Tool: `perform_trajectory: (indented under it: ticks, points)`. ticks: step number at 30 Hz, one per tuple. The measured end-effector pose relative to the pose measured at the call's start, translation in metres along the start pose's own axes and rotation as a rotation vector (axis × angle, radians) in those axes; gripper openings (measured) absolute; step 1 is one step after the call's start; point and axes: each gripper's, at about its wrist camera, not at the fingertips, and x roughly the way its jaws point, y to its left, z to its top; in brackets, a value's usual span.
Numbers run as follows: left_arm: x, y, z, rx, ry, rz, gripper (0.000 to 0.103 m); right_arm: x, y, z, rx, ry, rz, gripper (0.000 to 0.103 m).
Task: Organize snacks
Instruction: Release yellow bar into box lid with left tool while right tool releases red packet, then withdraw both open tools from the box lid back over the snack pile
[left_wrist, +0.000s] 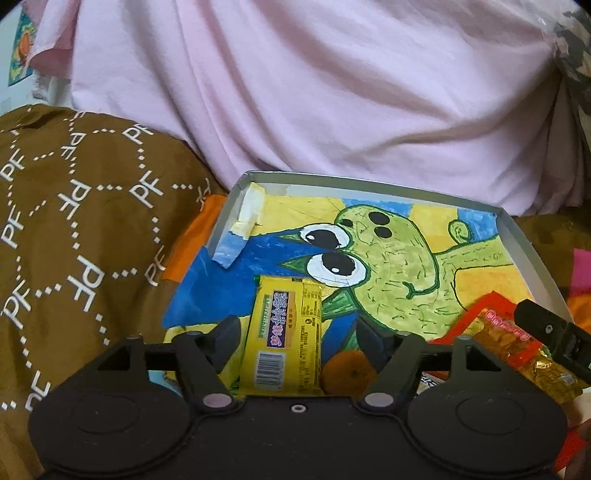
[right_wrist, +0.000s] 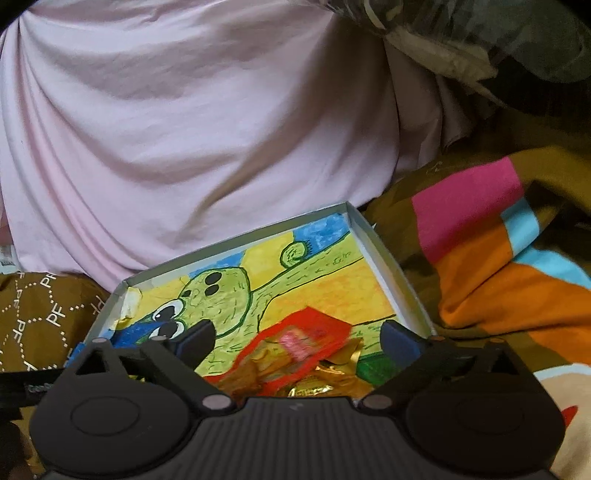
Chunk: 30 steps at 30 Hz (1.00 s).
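Lying in the tray (left_wrist: 517, 236): yellow pack (left_wrist: 284, 332) and red pack (right_wrist: 295, 347); both hand-held grippers, left (left_wrist: 295, 332) and right (right_wrist: 295, 343), spread, pinching nothing. Remaining snacks, if any, unseen.

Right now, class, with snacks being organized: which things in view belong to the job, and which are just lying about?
Part of the job:
- yellow snack packet in the box
- red and gold snack packet in the box
- shallow box lined with a cartoon drawing
- left gripper, right gripper, both open

Just lying about:
- pink cloth
- brown patterned fabric
- colourful striped blanket
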Motion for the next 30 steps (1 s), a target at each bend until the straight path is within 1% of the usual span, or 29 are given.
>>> perform_trajectory:
  ticks: [2,3,7,9,13,18,22,30]
  points:
    - [-0.004,0.002,0.0,-0.009,-0.008,0.007,0.079,-0.002,0.002,0.0,-0.014,-0.006,-0.005,0.103]
    - [-0.006,0.003,-0.001,-0.012,-0.012,0.01,0.083,-0.004,0.003,0.0,-0.02,-0.011,-0.005,0.103]
    - [-0.02,0.007,0.0,-0.027,-0.033,0.012,0.091,-0.014,0.008,0.002,-0.046,-0.035,-0.002,0.103]
    - [-0.029,0.009,0.0,-0.031,-0.046,0.013,0.097,-0.021,0.012,0.003,-0.059,-0.05,-0.003,0.103]
    - [-0.05,0.013,-0.001,-0.035,-0.077,0.02,0.101,-0.042,0.02,0.002,-0.087,-0.094,-0.007,0.103]
    - [-0.077,0.019,-0.005,-0.034,-0.108,0.02,0.102,-0.071,0.027,-0.002,-0.102,-0.141,-0.027,0.103]
    - [-0.101,0.027,-0.011,-0.039,-0.121,0.013,0.102,-0.095,0.034,-0.005,-0.151,-0.175,-0.038,0.103]
    - [-0.141,0.048,-0.038,-0.03,-0.105,-0.002,0.102,-0.147,0.054,-0.027,-0.243,-0.183,-0.01,0.103]
